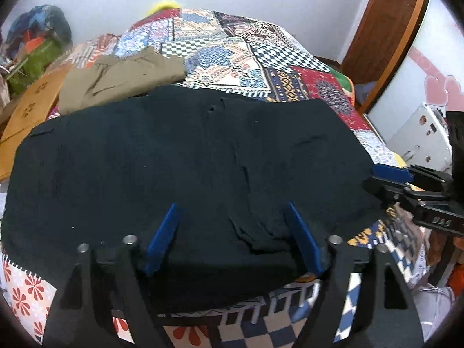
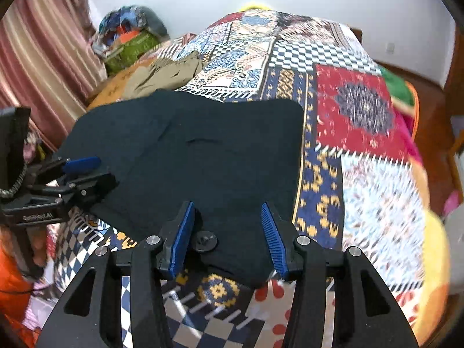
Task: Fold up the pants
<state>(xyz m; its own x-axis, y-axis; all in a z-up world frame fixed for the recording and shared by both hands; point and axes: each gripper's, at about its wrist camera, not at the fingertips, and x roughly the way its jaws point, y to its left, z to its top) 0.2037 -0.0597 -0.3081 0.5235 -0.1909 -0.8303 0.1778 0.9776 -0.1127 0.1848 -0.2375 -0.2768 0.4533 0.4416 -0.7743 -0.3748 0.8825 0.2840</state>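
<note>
The dark, almost black cloth pants (image 1: 188, 168) lay spread flat on the patchwork quilt with many colours (image 1: 261, 58), so the folding seemed to be at an early stage; how many folds were made I cannot tell. At the near edge of the pants the left gripper (image 1: 232, 232) and the right gripper (image 2: 227, 232) both stood with jaws apart, holding nothing.

Beyond the black pants (image 1: 185, 156) the quilt (image 1: 261, 58) lies bare and open to the bed's far end. The khaki pants (image 1: 121, 78) sit just past the black pants' far-left corner, blocking that side, with a wooden board (image 1: 32, 107) beside them. The right tongs (image 1: 388, 179) stand at the black pants' right edge.
</note>
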